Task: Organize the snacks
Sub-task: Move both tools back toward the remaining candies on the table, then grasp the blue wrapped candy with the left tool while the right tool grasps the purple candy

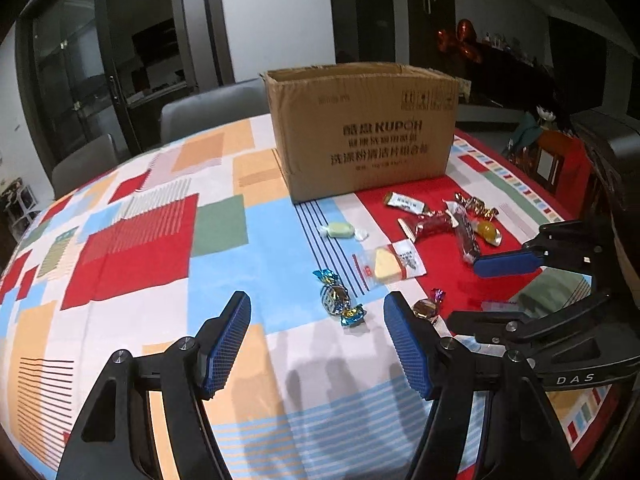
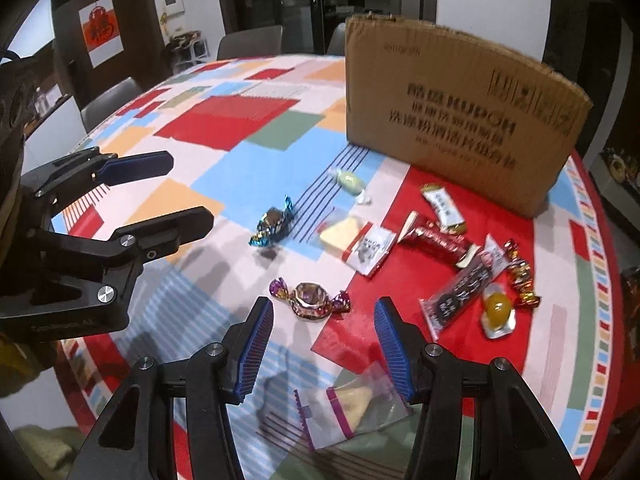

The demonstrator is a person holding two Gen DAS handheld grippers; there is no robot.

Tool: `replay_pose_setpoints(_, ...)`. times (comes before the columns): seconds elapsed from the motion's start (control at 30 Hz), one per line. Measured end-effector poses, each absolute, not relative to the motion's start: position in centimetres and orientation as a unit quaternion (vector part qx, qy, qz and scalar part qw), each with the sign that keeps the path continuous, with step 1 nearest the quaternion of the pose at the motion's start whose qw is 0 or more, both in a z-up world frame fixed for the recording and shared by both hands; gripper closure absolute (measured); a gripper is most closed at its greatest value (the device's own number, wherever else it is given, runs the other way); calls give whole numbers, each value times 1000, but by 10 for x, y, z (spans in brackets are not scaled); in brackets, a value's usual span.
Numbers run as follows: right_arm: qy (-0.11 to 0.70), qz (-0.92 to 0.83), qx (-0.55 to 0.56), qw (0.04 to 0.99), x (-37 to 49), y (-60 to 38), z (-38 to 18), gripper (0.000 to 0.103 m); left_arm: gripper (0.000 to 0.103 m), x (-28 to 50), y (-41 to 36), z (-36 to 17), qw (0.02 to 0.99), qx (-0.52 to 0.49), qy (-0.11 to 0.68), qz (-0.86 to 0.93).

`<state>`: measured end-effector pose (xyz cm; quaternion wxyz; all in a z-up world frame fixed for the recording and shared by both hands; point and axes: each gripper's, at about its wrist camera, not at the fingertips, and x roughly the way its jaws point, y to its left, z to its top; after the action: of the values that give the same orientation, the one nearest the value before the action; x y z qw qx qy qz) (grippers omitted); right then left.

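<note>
An open cardboard box [image 1: 362, 132] [image 2: 460, 120] stands on the patchwork tablecloth. Loose snacks lie in front of it: a green candy [image 1: 342, 231] [image 2: 349, 180], a blue-wrapped candy [image 1: 337, 298] [image 2: 274, 222], a purple-gold candy [image 1: 427, 306] [image 2: 311, 299], a cheese packet [image 1: 390, 265] [image 2: 356, 242], a red wrapper [image 1: 430, 226] [image 2: 434, 237], a dark bar [image 1: 466, 236] [image 2: 460, 298], a yellow jelly [image 1: 489, 230] [image 2: 498, 309]. My left gripper [image 1: 318, 316] [image 2: 188, 192] is open, just short of the blue candy. My right gripper [image 2: 324, 322] [image 1: 468, 292] is open near the purple-gold candy.
A clear zip bag [image 2: 352, 408] lies under my right gripper. A white-gold wrapper [image 2: 442, 208] and a gold-red candy [image 2: 520, 276] lie near the box. Grey chairs [image 1: 208, 108] stand behind the round table. A dark cabinet [image 1: 72, 80] stands at the far left.
</note>
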<state>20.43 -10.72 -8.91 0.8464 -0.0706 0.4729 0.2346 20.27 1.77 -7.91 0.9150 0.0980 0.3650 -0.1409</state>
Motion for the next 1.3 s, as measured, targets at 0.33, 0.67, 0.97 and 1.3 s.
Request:
replay_pose_setpoints(0.33,494,246,-62,832,217,-104,-112,49,35,231,11,-107,897,87,403,-158)
replay_pose_setpoints(0.67,489,243,-56,836,225,-99,-122,50,45,251,9,-122,888,67,426,-159)
replay_pose_setpoints(0.97,477,232,-62,846,226,-98,-123,67,68,260,8,-133,881,62,442,-158)
replay_pose_setpoints(1.3,479,225,-46,847,228,-99,-122,76,84,258,8,-134,879,61,444,-161)
